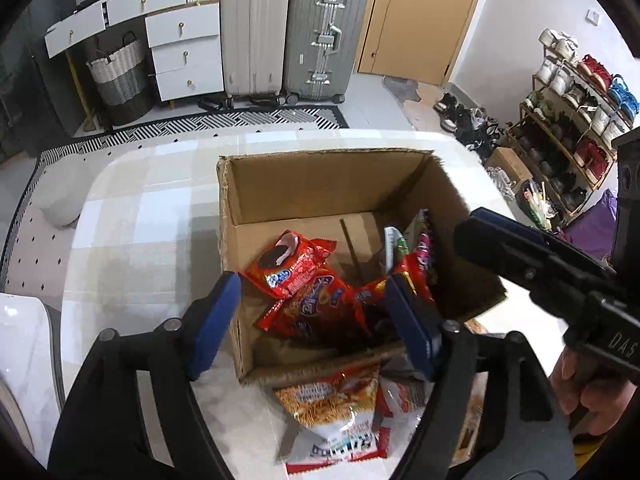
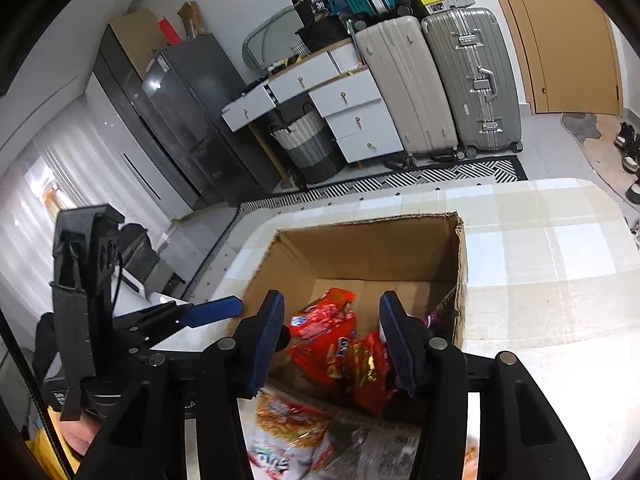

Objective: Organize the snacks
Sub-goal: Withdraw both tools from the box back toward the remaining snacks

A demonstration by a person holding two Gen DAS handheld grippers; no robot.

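The left gripper (image 1: 312,320) hangs over the near edge of an open cardboard box (image 1: 320,184), and its blue pads stand well apart with nothing pressed between them. The red snack packets (image 1: 296,280) that show between the pads lie down inside the box, below the fingers and not in contact with them. The topmost packet carries a picture of a dark sandwich cookie.

The right gripper (image 2: 332,340) points into the same box from the other side. Its jaws are open too, though less wide, and they hold nothing; the red packets are seen in the gap, but they rest on the bottom of the box. Along the right inner wall of the box stand a few more packets (image 1: 416,248), one of them pink and purple.

The box sits on a table covered with a pale checked cloth (image 1: 160,216). On the table just in front of the box lies an orange and white bag of noodle-like snack (image 1: 336,412), with more wrappers beside it. A hand (image 1: 588,396) holds the handle of the right gripper.
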